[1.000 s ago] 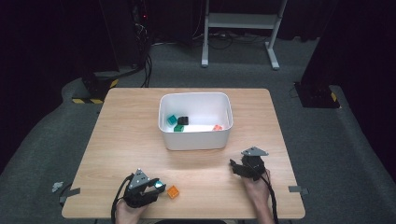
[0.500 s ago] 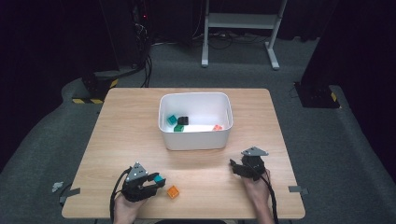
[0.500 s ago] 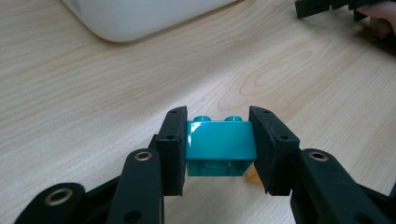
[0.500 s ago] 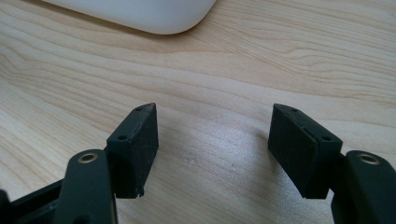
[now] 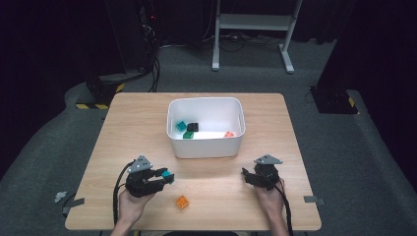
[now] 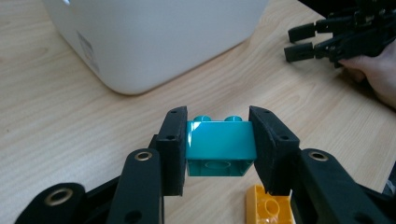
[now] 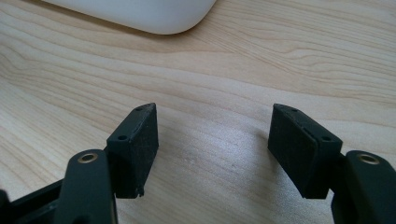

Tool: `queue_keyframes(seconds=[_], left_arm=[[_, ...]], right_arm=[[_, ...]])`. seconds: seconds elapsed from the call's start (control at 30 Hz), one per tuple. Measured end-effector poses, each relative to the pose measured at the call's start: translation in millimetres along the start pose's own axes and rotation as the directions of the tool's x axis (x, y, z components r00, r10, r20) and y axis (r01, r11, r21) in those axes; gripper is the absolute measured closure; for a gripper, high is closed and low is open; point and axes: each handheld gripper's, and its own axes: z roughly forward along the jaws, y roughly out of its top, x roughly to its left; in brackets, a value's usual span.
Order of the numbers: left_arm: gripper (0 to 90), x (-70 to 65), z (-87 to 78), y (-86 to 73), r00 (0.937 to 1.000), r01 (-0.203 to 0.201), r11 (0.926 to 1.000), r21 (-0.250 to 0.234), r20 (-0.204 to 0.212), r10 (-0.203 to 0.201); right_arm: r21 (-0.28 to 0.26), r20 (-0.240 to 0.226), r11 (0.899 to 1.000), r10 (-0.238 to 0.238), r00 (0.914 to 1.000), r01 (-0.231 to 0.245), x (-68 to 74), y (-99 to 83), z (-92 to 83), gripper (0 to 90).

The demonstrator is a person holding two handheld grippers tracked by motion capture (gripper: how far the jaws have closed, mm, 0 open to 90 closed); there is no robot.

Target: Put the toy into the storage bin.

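Note:
My left gripper is shut on a teal brick, held just above the table in front of the white bin. An orange brick lies on the wood right below and beside it. My right gripper rests low over the table at the front right, open, with bare wood between its jaws. It is also seen far off in the left gripper view. Inside the bin lie a teal brick, a green brick, a black brick and an orange-pink piece.
The wooden table stands on a grey floor with a white-legged stand and cables behind it. The bin's rounded corner lies just ahead of my right gripper. Bare wood lies left and right of the bin.
My left gripper has lifted the teal brick off the table and carried it up and right, away from the orange brick, towards the bin. The right gripper has stayed put.

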Motion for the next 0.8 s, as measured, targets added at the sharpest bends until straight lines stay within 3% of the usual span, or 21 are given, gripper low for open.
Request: queue_keyframes(seconds=[0.53, 0.8], left_arm=[[58.9, 19.6, -1.8, 67.1, 0.9990, -0.026, 0.9995, -0.017, 0.036, 0.027], [58.9, 20.8, -0.2, 88.5, 0.9981, -0.038, 0.9990, -0.024, 0.048, 0.039]], right_arm=[[0.000, 0.000, 1.000, 0.000, 1.0000, 0.000, -0.1, 0.0, 0.0, 33.1], [0.001, -0.001, 1.000, 0.001, 1.0000, -0.001, 0.0, 0.0, -0.1, 32.9]])
